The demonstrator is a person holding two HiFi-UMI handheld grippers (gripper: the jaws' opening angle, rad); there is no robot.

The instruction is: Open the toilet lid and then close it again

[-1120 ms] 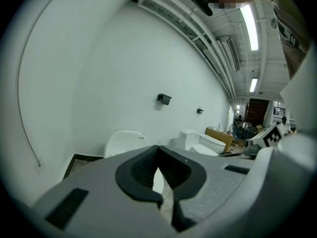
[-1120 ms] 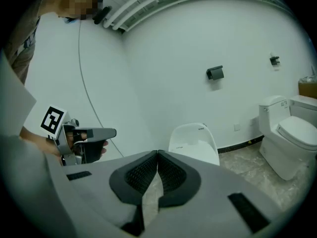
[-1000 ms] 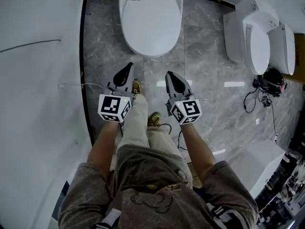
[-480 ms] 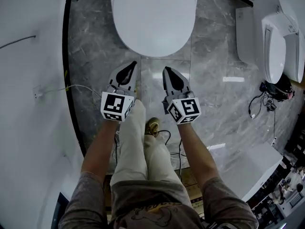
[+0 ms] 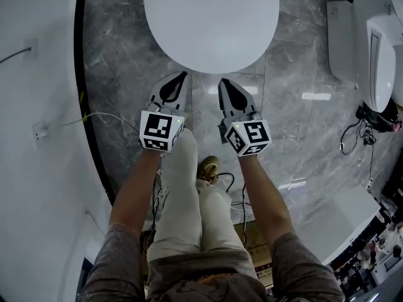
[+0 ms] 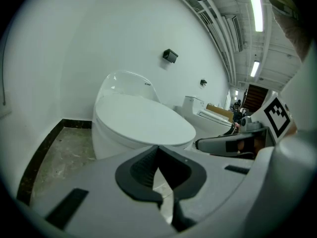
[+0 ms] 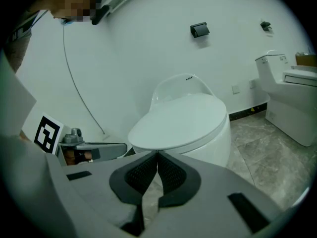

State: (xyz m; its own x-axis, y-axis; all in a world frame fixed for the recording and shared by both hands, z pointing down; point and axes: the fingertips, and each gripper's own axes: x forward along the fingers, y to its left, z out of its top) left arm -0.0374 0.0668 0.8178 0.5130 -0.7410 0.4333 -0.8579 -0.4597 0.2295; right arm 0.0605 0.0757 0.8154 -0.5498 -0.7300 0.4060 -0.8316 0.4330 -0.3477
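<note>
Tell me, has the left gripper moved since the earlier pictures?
Yes. The left gripper has sunk toward the toilet lid: in the head view its tip now lines up with the lid's front edge.

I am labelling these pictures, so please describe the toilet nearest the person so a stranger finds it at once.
Start at the grey marble floor beside the white wall. The toilet stands nearest that wall, its smooth oval lid shut. The other toilets, further right, are boxier.

Glossy toilet lid (image 5: 211, 21), polished marble floor (image 5: 126, 74)
</note>
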